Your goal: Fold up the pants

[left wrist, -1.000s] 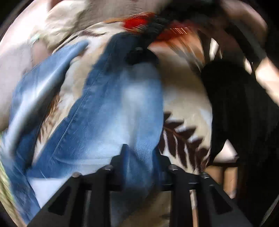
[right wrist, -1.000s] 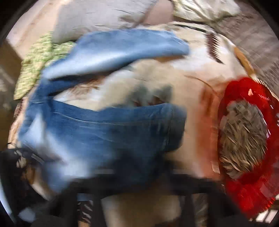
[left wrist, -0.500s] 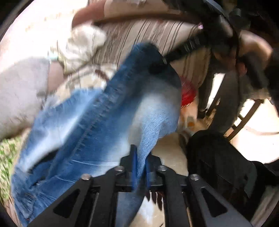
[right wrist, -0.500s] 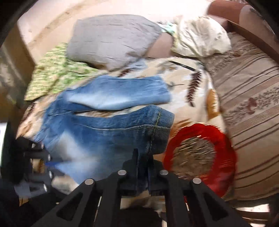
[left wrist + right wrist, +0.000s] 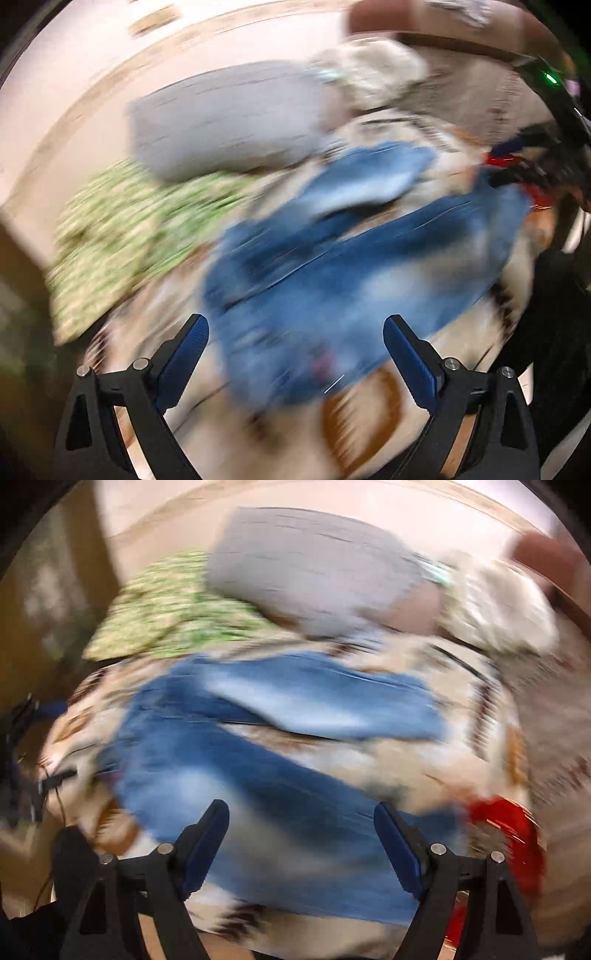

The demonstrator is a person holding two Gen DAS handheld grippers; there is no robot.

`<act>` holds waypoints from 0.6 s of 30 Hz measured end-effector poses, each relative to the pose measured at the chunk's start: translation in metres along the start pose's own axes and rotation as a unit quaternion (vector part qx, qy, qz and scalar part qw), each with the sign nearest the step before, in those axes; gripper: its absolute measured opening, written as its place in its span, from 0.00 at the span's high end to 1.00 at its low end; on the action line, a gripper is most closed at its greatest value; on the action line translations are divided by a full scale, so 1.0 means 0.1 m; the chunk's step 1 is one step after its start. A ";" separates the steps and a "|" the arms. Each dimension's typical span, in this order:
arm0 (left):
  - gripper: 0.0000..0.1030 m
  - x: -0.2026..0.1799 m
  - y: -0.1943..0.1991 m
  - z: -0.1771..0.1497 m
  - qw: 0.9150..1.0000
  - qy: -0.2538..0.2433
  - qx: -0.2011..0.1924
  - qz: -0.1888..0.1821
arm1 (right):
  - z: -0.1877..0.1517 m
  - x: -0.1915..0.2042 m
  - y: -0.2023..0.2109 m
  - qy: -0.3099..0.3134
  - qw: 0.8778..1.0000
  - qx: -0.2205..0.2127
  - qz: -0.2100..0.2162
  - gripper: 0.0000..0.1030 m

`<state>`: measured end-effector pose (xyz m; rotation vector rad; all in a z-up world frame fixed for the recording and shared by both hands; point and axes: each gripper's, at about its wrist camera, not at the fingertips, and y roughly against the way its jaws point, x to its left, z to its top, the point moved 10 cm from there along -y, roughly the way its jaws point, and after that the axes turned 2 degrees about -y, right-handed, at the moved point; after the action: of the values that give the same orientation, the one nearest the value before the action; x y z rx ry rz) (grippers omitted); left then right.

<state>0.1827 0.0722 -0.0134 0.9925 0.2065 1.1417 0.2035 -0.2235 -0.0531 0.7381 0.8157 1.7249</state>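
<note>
The blue jeans lie spread on a leaf-patterned bedspread, both legs apart in a V; they also show in the right wrist view. Both views are motion-blurred. My left gripper is open and empty, hovering above the jeans' near end. My right gripper is open and empty above the nearer leg. The other gripper shows dark at the right edge of the left wrist view.
A grey pillow and a cream pillow lie behind the jeans. A green patterned cloth lies at the back left. A red plate sits at the right by the nearer leg's hem.
Both grippers were shut on the jeans' fabric half a second ago. Both have opened and let go; the jeans have dropped flat and both cameras have swung.
</note>
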 end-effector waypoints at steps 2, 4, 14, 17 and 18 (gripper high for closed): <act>0.05 0.35 0.24 -0.32 0.999 0.024 0.026 0.029 | 0.01 0.53 -0.10 0.046 0.998 -0.004 0.043 0.19; 0.02 0.58 0.35 -0.60 0.997 0.055 0.044 0.045 | -0.02 1.03 -0.20 0.090 0.993 -0.006 0.080 0.19; 0.00 0.42 -1.14 -1.14 0.978 0.178 0.076 -0.073 | -0.60 2.28 -1.15 0.253 0.961 0.052 0.099 0.19; 0.06 0.36 -1.53 -1.14 0.959 0.233 0.096 -0.130 | -0.64 2.37 -1.51 0.259 0.959 0.079 0.084 0.20; 0.21 0.32 -1.60 -1.13 0.953 0.244 0.099 -0.149 | -0.63 2.37 -1.63 0.255 0.961 0.083 0.071 0.20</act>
<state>0.2355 0.1518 -0.1874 0.8021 0.8555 1.0814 0.1779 0.0304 -0.2002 0.4681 1.2967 2.0301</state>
